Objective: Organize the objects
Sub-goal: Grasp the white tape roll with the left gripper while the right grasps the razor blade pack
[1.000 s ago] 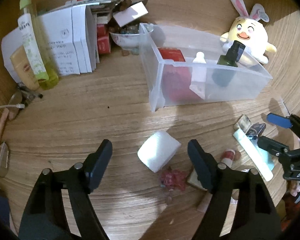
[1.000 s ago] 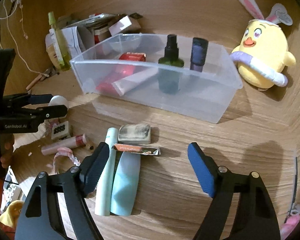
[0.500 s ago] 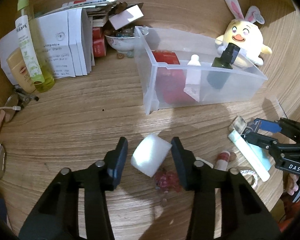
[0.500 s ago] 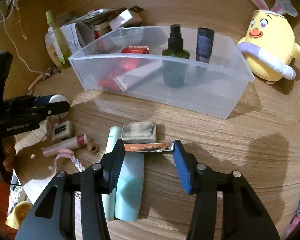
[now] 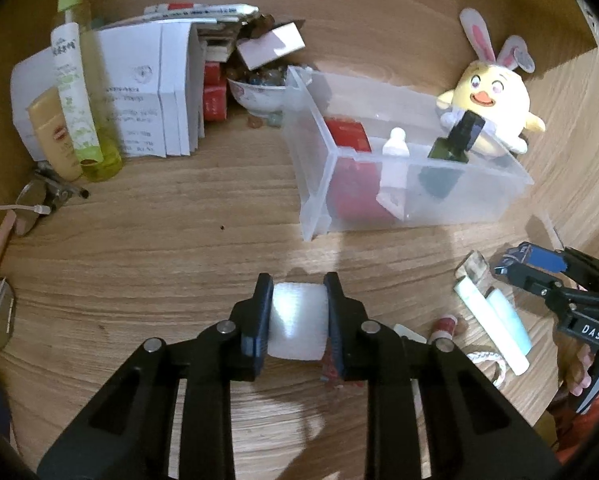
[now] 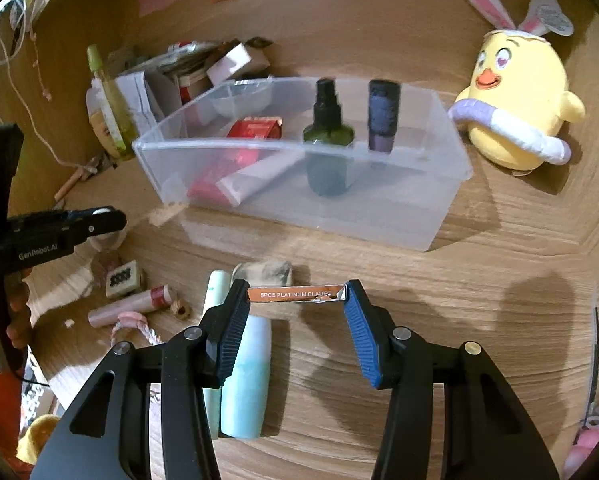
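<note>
My left gripper [image 5: 298, 284] has a white soft block [image 5: 297, 324] between its jaws. They are closing, and both pads press on its sides just above the wooden table. My right gripper [image 6: 296, 289] is shut on a thin copper-coloured blade pack [image 6: 295, 294], held by its two ends. Beyond both stands a clear plastic bin [image 6: 339, 216] holding a red box [image 6: 255, 128], a white tube, a green spray bottle [image 6: 327, 128] and a purple bottle. In the left wrist view the bin [image 5: 459, 208] is at upper right and the right gripper [image 5: 539, 268] at the right edge.
Two mint tubes [image 6: 245, 376], a grey pouch, a pink lipstick [image 6: 131, 304] and a cord lie under and left of my right gripper. A yellow plush chick [image 6: 515, 112] sits right of the bin. Papers, a green bottle [image 5: 79, 92], a bowl [image 5: 259, 96] and glasses [image 5: 31, 208] crowd the far left.
Both grippers went from wide open to closed. The left jaws came in onto the white block. The right jaws took the blade pack by its ends.
</note>
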Demonstrator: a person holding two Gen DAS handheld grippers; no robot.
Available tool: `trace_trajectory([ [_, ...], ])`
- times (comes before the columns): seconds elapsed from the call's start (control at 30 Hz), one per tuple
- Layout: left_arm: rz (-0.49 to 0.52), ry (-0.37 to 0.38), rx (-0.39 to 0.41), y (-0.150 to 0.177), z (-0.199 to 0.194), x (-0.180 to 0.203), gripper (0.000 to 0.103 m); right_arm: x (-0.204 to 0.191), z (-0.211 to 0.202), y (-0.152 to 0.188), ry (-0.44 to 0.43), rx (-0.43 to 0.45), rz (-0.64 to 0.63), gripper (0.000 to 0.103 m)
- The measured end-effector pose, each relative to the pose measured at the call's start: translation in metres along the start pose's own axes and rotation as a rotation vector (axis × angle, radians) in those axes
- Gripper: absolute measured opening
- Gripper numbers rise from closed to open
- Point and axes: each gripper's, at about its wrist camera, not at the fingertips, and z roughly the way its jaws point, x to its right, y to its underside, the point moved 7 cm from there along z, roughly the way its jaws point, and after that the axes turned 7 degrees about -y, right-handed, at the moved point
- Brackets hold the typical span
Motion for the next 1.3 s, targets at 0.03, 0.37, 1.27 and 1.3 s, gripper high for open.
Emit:
trace_trajectory([
  [0.03,-0.003,-0.002,0.007,-0.002,-0.003,-0.001,0.025,0.002,-0.004,-0.002,0.0,0.011,0.004,0.045],
  [0.37,0.007,-0.003,0.093,-0.023,-0.03,0.01,0.025,0.013,-0.031,-0.022,0.014,0.099,0.024,0.045],
  [1.27,0.012,0.076,0.222,-0.092,-0.048,0.062,0.025,0.026,-0.046,-0.078,0.001,0.24,0.059,0.045],
  [1.3,0.014,0.075,0.225,-0.095,-0.048,0.064,0.025,0.027,-0.046,-0.08,0.003,0.244,0.058,0.045],
])
